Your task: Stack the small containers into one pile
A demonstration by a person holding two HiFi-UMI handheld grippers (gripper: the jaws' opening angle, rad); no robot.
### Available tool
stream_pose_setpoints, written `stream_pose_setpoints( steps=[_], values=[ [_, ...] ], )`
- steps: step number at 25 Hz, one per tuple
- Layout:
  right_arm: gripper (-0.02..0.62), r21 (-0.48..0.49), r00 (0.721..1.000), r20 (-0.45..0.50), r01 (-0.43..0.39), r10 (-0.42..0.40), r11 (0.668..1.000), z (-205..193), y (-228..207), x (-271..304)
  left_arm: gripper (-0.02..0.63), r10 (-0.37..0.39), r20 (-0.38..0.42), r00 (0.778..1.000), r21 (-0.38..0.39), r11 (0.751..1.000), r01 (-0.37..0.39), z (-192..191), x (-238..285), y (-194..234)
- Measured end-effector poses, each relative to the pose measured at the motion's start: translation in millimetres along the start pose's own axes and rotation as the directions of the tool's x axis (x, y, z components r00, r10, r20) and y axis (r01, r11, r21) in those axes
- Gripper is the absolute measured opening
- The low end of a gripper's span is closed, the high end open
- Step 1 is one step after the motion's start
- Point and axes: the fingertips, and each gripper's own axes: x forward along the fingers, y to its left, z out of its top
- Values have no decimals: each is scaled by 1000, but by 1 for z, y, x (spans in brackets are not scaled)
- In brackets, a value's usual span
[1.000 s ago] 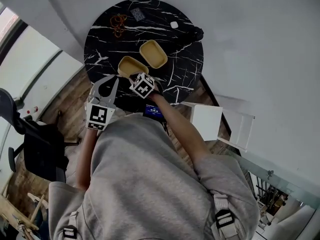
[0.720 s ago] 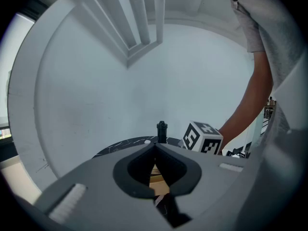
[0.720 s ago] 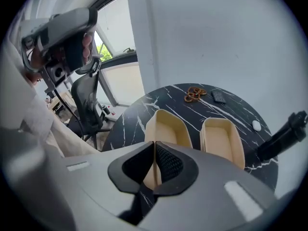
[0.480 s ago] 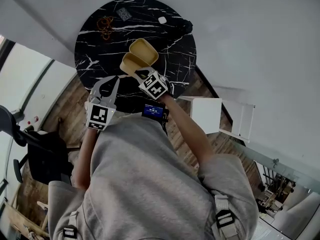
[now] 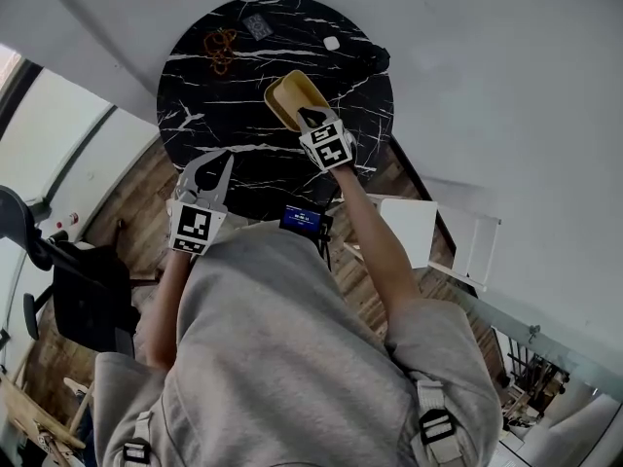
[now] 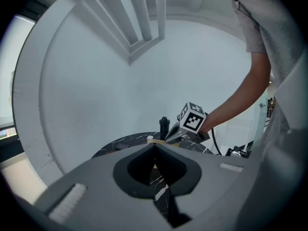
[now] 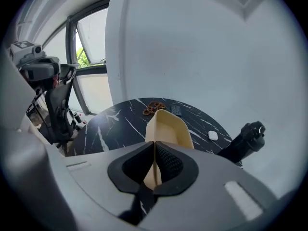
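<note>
Head view: the right gripper has carried the tan oval plastic container across the black marble worktop to where its twin lay, now covered, so nesting looks close. The left gripper waits well apart.

Left gripper view: fingers pressed together, empty.

Right gripper view: fingers pinch the container's rim, and the container juts ahead of them. No legible writing, only square markers.

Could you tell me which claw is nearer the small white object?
Right. The right claw, gripping the tan container, is over the table, short of the small white object; the left claw hovers at the near edge.
</note>
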Motion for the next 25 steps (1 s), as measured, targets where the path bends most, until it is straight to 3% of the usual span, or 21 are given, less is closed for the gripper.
stream_pose_setpoints(
  steps=[7, 13, 15, 18, 20, 21, 22, 25],
  values=[
    [29, -94, 991, -128, 21, -33, 995, -17, 7, 43, 0, 12, -16, 1000, -3, 1000, -12, -2, -3, 3],
    [33, -97, 983, -181, 3, -21, 995, -34, 22, 67, 0, 24, -31, 999, -2, 1000, -24, -5, -5, 6],
    [38, -93, 980, -201, -31, 12, 995, -40, 29, 74, 0, 26, -36, 999, -3, 1000, -26, -6, -6, 8],
    [128, -106, 972, -225, -91, 65, 990, -50, 41, 81, 0, 24, -44, 999, -1, 1000, -25, -8, -5, 8],
    [103, -134, 971, -232, -87, 54, 987, -54, 43, 82, 0, 21, -48, 999, 1, 1000, -21, -9, -5, 7],
    [39, -144, 972, -232, -83, 48, 986, -55, 43, 83, 0, 19, -49, 999, 2, 1000, -19, -9, -4, 7],
    [38, -147, 971, -231, -93, 57, 985, -54, 45, 83, 0, 17, -48, 999, 3, 1000, -17, -9, -3, 7],
    [40, -141, 946, -237, -257, 219, 956, -51, 78, 76, 0, 11, -50, 999, 3, 1000, -11, -12, -2, 8]
  ],
)
